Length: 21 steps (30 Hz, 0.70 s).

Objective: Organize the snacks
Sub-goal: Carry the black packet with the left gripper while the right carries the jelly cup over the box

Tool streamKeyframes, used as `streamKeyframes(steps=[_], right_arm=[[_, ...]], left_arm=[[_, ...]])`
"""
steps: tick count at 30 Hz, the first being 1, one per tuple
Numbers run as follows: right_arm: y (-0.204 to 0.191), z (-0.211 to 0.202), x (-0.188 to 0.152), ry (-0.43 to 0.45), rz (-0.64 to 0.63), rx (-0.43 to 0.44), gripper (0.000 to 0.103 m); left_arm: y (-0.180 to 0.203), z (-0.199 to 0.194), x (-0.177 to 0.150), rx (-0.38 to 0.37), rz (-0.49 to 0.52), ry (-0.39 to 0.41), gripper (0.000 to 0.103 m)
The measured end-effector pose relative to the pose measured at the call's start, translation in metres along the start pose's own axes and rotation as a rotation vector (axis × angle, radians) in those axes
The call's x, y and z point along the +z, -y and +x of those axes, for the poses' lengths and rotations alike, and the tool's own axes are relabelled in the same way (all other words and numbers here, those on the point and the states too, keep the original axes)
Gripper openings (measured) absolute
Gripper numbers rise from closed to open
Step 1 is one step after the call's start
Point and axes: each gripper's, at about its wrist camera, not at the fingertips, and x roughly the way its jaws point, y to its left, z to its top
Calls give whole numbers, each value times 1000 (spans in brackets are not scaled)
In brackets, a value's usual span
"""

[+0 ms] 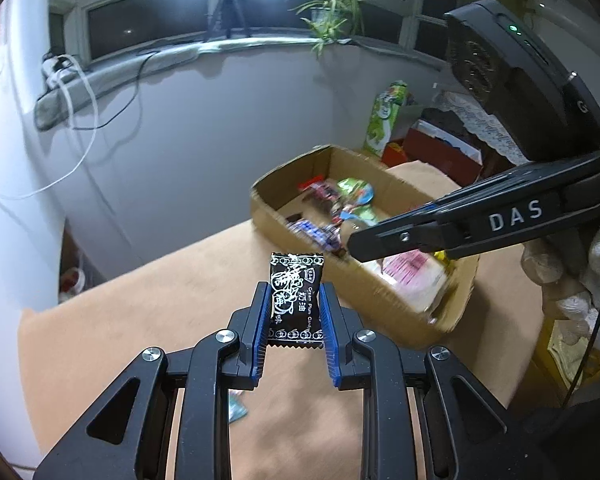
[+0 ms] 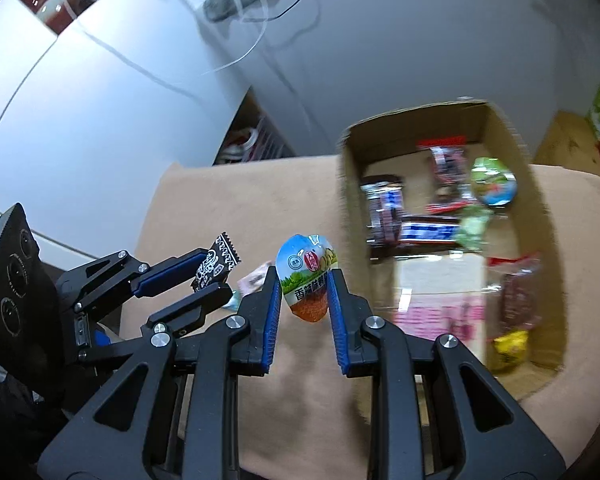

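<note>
The black candy packet (image 1: 296, 296) is glossy printed foil or plastic film with a crimped, saw-toothed edge. The pear-shaped snack pouch (image 2: 308, 280) is shiny film too, brightly printed. Both grippers, left (image 1: 294, 304) and right (image 2: 305, 284), are matt black plastic with bright metal screw heads, and their jaws carry blue ribbed pads that look rubbery. The tabletop (image 1: 140, 312) is covered in tan cloth, soft and matt with a slight nap. The box (image 1: 268, 208) at two o'clock from the candy is plain brown cardboard, dull and raw-edged, and the wrappers (image 2: 428, 232) inside it glint like cellophane. The glove (image 1: 572, 280) is white knitted fabric.
</note>
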Motion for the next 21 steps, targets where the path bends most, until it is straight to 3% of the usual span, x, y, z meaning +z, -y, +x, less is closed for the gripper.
streamKeyframes(steps=[9,21], right_arm=[[65,-34,-11,24,98,-85,24],[104,-44,-13,46,156,-131,24]], left_arm=[[38,26,29,-57,41,7,22],[66,56,53,-103,28,-8,22]])
